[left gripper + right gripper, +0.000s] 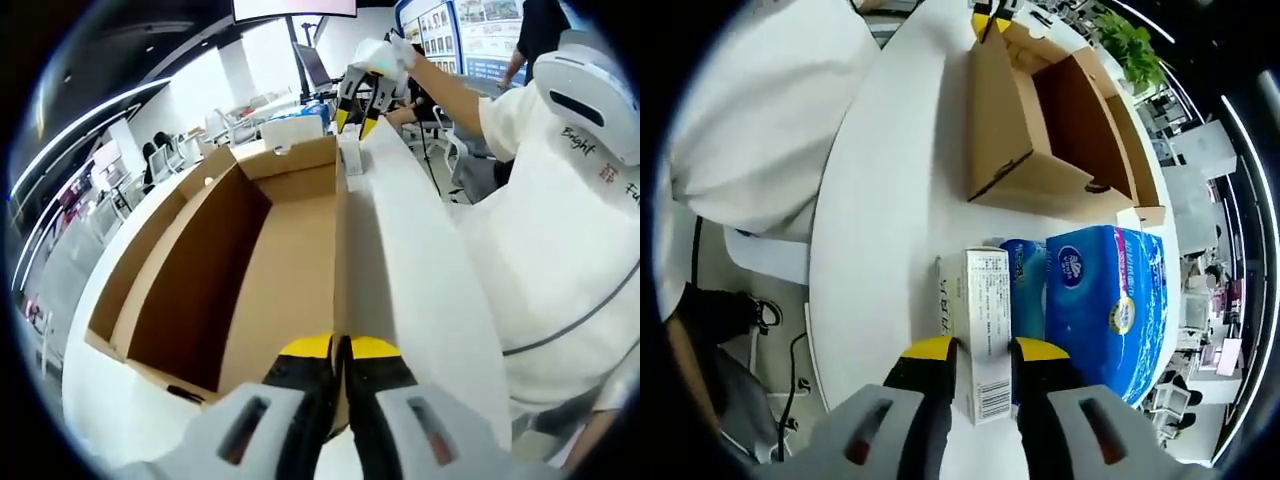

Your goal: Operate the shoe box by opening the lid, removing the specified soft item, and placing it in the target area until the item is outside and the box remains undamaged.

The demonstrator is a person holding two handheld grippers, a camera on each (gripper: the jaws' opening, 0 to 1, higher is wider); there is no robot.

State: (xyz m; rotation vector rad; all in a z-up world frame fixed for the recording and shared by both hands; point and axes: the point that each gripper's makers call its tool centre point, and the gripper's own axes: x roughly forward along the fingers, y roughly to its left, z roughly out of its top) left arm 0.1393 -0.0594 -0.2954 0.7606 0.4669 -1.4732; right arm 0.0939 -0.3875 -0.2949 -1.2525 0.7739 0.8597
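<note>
Left gripper view: the open brown cardboard shoe box lay on the white bench, its interior showing bare cardboard. The left tool, yellow-tipped, had its jaws pressed together on the near right wall of the box, the cardboard edge between them. Farther along the bench the right tool hung above the far end of the box, held by a hand in a white glove. At the right edge stood a person in a white shirt.

Right gripper view: the person's white shirt lay at the left, beside the bench. The shoe box sat at the top centre, open side up. Nearer, a white rectangular carton with printed text stood between the jaws of the right tool, both yellow tips touching its sides. Just right of it lay a blue soft tissue pack, touching the carton and outside the box, near its short end.
</note>
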